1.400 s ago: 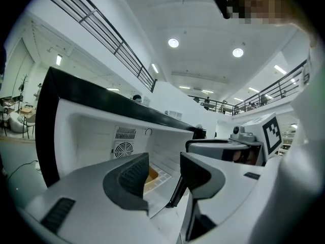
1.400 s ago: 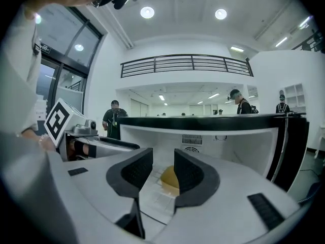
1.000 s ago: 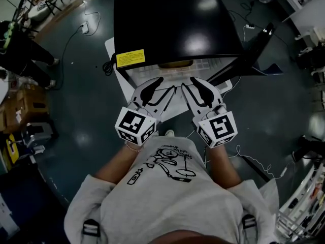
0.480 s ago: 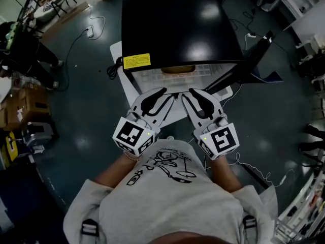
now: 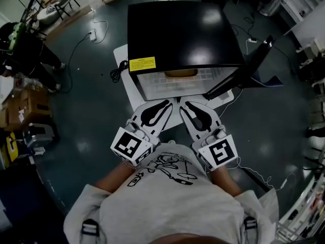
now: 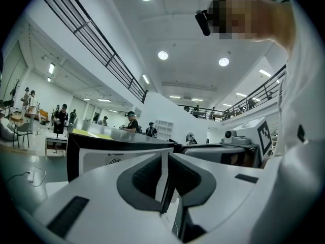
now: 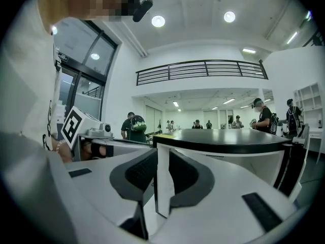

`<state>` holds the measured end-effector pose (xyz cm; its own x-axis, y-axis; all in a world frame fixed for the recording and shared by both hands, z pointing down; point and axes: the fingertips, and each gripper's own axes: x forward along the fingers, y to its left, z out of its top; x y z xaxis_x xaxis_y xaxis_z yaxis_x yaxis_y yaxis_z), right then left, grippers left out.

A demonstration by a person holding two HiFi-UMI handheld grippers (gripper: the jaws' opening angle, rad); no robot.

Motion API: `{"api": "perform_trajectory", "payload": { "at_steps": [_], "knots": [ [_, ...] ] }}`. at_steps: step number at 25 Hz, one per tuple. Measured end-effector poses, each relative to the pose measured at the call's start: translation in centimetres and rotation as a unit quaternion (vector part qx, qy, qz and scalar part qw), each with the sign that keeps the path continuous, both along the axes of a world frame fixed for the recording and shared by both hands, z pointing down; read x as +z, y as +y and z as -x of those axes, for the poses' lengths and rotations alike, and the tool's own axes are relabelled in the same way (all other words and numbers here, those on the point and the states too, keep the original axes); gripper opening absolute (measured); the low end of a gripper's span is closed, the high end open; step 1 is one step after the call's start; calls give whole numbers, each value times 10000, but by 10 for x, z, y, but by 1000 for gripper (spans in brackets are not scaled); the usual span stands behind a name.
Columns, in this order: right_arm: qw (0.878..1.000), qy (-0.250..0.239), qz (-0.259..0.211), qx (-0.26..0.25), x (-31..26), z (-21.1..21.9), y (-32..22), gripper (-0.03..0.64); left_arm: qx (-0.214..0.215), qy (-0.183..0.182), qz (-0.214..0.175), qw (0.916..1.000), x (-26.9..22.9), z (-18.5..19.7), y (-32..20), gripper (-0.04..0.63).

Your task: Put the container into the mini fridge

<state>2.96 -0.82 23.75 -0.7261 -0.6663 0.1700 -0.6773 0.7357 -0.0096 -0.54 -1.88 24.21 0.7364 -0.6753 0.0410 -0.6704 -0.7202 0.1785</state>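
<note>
The black mini fridge [image 5: 183,32] stands in front of me with its door [image 5: 238,70] swung open to the right. The container [image 5: 180,73], of which only a tan top shows, sits inside at the top of the white interior. Both grippers hang side by side just short of the opening, apart from the container. The jaws of my left gripper [image 5: 170,103] have just been closing: in the left gripper view only a thin slit [image 6: 163,159] is left, with nothing in it. My right gripper [image 5: 182,104] has also been closing and keeps a wider, empty gap [image 7: 162,154].
The fridge rests on a white board [image 5: 127,85] on the dark floor. A black cable [image 5: 118,67] lies at its left, white cables [image 5: 254,164] at the right. Cardboard boxes [image 5: 25,105] and a person [image 5: 23,50] are far left. Shelving [image 5: 304,207] is at lower right.
Both grippers have drawn back from the fridge opening toward my body, and their jaws have narrowed. The container stays inside the fridge.
</note>
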Motion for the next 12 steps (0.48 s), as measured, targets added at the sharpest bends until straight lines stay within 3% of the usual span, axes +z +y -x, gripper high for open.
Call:
{"api": "perform_trajectory", "payload": {
  "at_steps": [12],
  "knots": [
    [10000, -19, -10, 37, 1, 10, 9, 64, 103, 34, 23, 9999, 0, 5, 10, 37]
  ]
}}
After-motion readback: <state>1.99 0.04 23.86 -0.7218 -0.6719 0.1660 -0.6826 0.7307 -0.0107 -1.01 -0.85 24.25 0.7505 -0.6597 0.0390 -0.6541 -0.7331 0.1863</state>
